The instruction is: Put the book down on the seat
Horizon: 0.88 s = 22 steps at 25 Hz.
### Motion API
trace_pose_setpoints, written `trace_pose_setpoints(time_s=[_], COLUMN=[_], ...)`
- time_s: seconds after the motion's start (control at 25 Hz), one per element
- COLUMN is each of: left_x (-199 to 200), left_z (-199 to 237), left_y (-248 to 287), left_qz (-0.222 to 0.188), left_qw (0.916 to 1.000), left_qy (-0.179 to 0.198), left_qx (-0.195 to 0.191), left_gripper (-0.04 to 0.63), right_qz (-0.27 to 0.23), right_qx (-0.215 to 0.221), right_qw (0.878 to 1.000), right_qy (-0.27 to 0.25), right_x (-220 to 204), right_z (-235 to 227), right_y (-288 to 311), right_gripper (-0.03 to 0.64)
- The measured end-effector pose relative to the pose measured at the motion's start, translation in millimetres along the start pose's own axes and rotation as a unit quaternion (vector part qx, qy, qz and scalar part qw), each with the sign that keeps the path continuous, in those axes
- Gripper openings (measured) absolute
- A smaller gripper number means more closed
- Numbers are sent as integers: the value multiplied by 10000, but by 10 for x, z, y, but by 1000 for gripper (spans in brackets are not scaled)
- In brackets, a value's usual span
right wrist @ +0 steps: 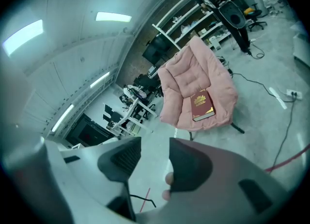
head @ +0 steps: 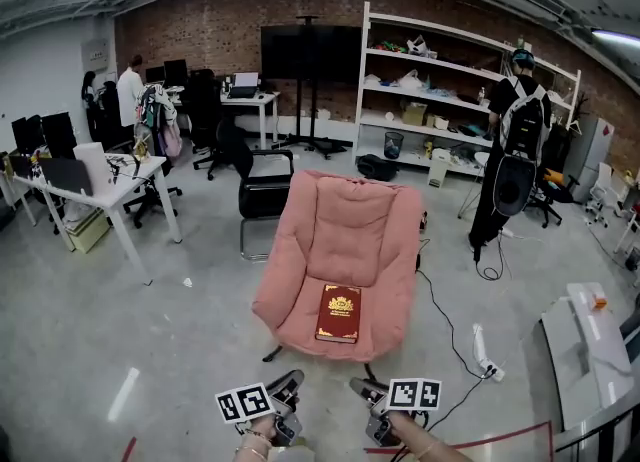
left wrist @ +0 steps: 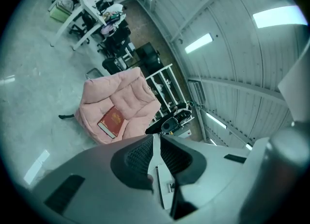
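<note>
A dark red book point(head: 338, 312) with a gold emblem lies flat on the seat of the pink padded armchair point(head: 345, 215). It also shows in the left gripper view, book point(left wrist: 111, 120) on the chair point(left wrist: 123, 92), and in the right gripper view, book point(right wrist: 202, 105) on the chair point(right wrist: 193, 70). Both grippers hang at the bottom edge, well short of the chair's front. My left gripper point(head: 288, 383) point(left wrist: 155, 138) has only a narrow slit between its pads and holds nothing. My right gripper point(head: 362, 388) point(right wrist: 155, 146) stands open and empty.
A black office chair point(head: 262, 190) stands behind the armchair. A white desk point(head: 110, 175) is at the left and white shelving point(head: 450, 80) at the back. A person with a backpack point(head: 512, 140) stands at the right. A power strip point(head: 485, 352) and cables lie on the floor.
</note>
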<state>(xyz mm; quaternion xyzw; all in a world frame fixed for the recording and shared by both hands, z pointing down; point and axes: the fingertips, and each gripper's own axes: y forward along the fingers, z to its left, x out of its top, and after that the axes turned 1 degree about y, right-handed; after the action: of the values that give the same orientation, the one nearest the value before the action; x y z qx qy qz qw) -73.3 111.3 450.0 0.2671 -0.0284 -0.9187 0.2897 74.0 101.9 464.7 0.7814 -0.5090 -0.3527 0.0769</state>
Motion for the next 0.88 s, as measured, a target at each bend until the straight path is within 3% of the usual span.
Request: trace_pose_setpoints(time_s=[0.4, 0.88], left_x=[-525, -1059], left_z=[-316, -776], left_y=[-498, -793], left_qz=[-37, 533], left_qw=[9997, 9946], left_qy=[234, 795], left_qx=[-94, -405], left_gripper=[43, 43], right_qz=[-95, -419], right_qx=[174, 44], right_qw=[9998, 9991], right_qy=[8, 14], right_x=[-481, -841], right_z=[105, 118], right_y=[-495, -988], right_gripper=[184, 102])
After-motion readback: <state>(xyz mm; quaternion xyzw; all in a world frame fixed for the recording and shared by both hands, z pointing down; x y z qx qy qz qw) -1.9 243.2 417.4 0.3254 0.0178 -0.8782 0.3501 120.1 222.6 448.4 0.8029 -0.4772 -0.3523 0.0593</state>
